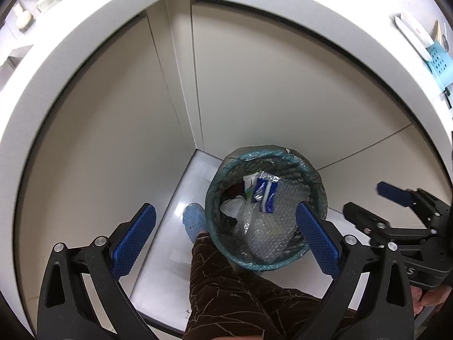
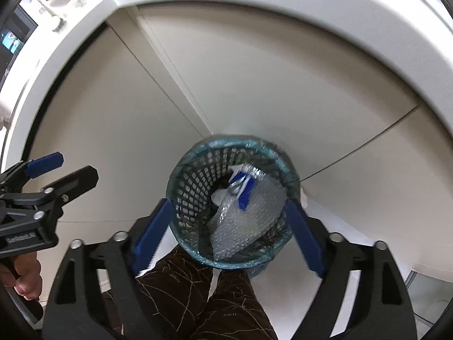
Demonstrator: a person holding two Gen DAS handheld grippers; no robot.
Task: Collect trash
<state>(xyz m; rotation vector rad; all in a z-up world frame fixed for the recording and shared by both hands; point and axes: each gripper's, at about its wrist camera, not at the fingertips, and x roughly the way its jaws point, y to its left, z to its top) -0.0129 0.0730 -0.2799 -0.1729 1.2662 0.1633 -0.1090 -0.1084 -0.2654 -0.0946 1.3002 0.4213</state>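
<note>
Trash, a blue wrapper (image 2: 243,189) on bubble wrap (image 2: 249,221), lay inside the bin (image 2: 181,181) directly below our right claw (image 2: 228,232), nearer than the left claw (image 1: 226,236). We held both claws spread and empty, nothing between the pads.

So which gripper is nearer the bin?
Right. The right gripper hangs open directly above the bin; the left gripper, also open, is above its left edge.
</note>
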